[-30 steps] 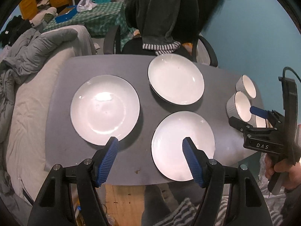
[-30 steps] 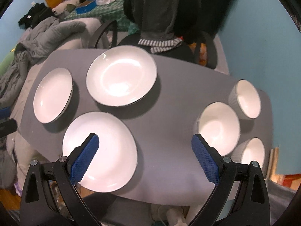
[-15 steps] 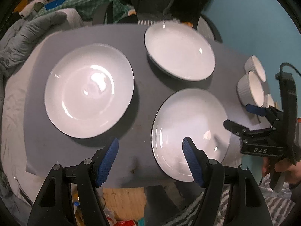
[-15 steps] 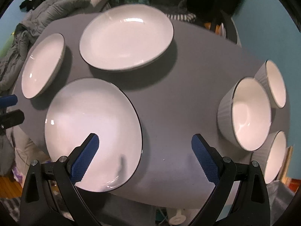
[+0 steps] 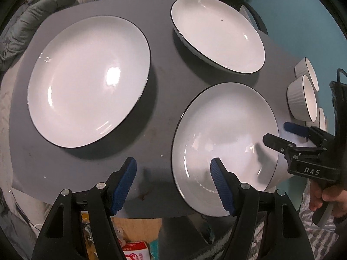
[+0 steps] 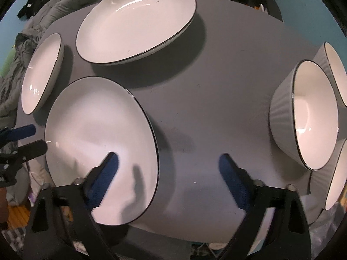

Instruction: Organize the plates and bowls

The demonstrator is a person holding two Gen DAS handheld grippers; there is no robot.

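Observation:
Three white dark-rimmed plates lie on the grey table (image 5: 164, 82): a left plate (image 5: 89, 80), a far plate (image 5: 216, 34) and a near plate (image 5: 225, 138). Three white ribbed bowls (image 5: 301, 99) cluster at the right edge. My left gripper (image 5: 172, 164) hangs open just above the near plate's left rim, one finger over the plate and one over bare table. My right gripper (image 6: 169, 158) straddles the right rim of that near plate (image 6: 97, 140) without touching it, and its jaws are closing. The nearest bowl (image 6: 308, 117) sits to its right.
A hand (image 5: 325, 197) holds the right gripper (image 5: 279, 133) at the table's right side. Grey bedding (image 5: 43, 4) lies beyond the left edge, and a teal wall (image 5: 303, 21) stands to the right. Boxes (image 5: 134, 249) lie on the floor below the near edge.
Both grippers have come down toward the table and tipped more steeply, so the plates loom larger. The right gripper's jaws have narrowed slightly. No dish has moved.

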